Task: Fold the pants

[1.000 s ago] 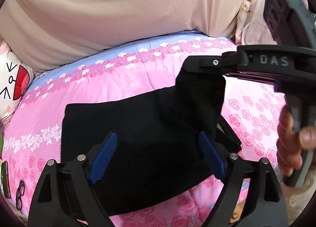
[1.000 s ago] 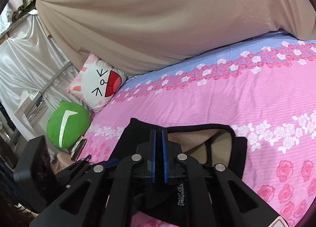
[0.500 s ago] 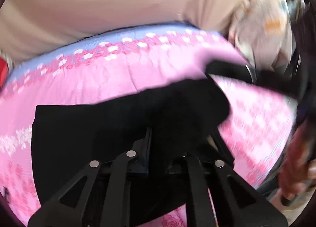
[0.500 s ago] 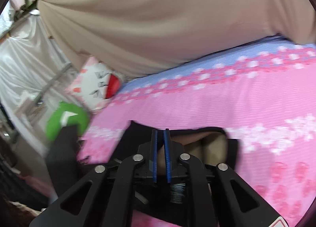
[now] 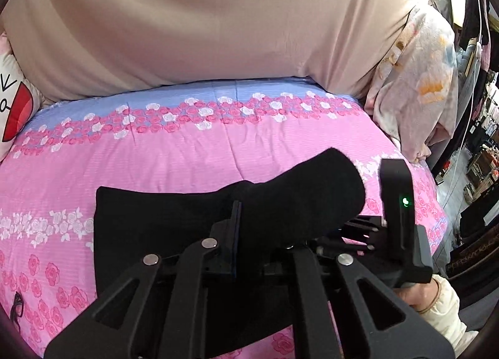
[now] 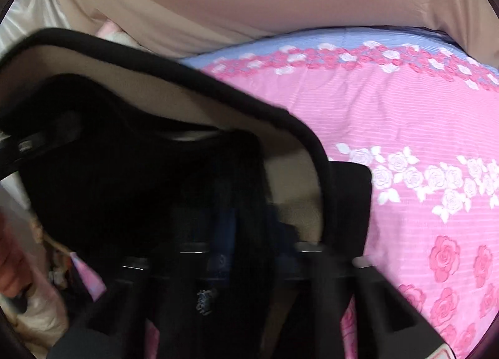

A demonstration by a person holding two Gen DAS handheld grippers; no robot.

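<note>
Black pants with a beige lining lie partly folded on the pink flowered bedspread. My left gripper is shut on the pants' near edge, and a raised black fold humps up just right of it. The right gripper's body shows at the right of the left wrist view, held in a hand. In the blurred right wrist view my right gripper is shut on the pants, which are lifted so the waistband and beige lining arch across the view.
A beige curtain hangs behind the bed. A white cartoon pillow lies at the far left. A pale flowered cloth hangs at the bed's right end. Glasses lie at the lower left.
My left gripper has closed on the pants' edge; it was open a second ago. My right gripper has lifted the pants and swung right, so the cloth now fills its view.
</note>
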